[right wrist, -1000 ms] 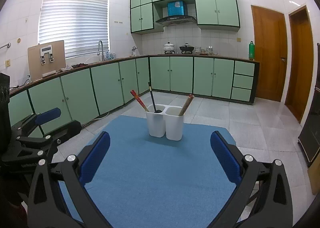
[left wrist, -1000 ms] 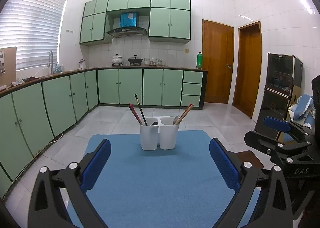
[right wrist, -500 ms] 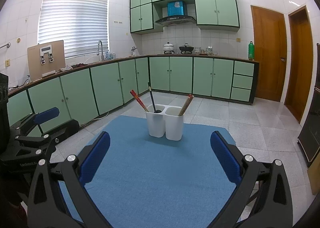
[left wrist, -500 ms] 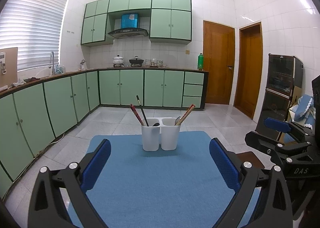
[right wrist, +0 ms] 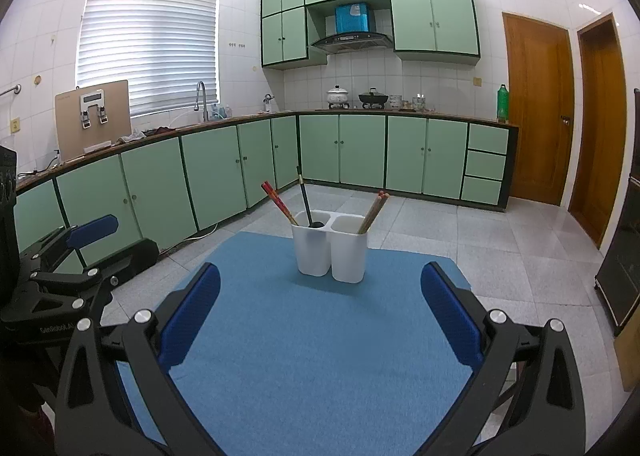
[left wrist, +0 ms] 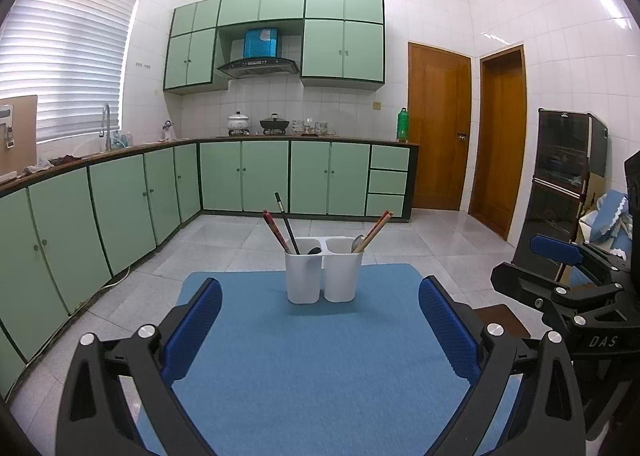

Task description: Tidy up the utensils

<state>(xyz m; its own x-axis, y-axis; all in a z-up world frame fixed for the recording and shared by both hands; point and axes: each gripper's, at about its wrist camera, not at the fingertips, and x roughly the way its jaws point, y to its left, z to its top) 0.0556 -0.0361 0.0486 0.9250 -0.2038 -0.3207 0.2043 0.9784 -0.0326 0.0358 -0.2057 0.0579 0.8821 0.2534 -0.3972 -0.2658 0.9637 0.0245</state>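
Left wrist: utensil holder (left wrist: 323, 274) ahead, apart from spread tongs (left wrist: 320, 318).

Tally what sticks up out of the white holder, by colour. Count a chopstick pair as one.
Red chopstick pair: 1
Black handle: 1
Brown chopstick pair: 1
Silver spoon: 1
Total: 4

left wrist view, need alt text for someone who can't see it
A white two-compartment utensil holder stands on a blue mat, holding chopsticks and spoons, framed by the open left gripper with blue-padded fingers. Green kitchen cabinets line the walls behind.
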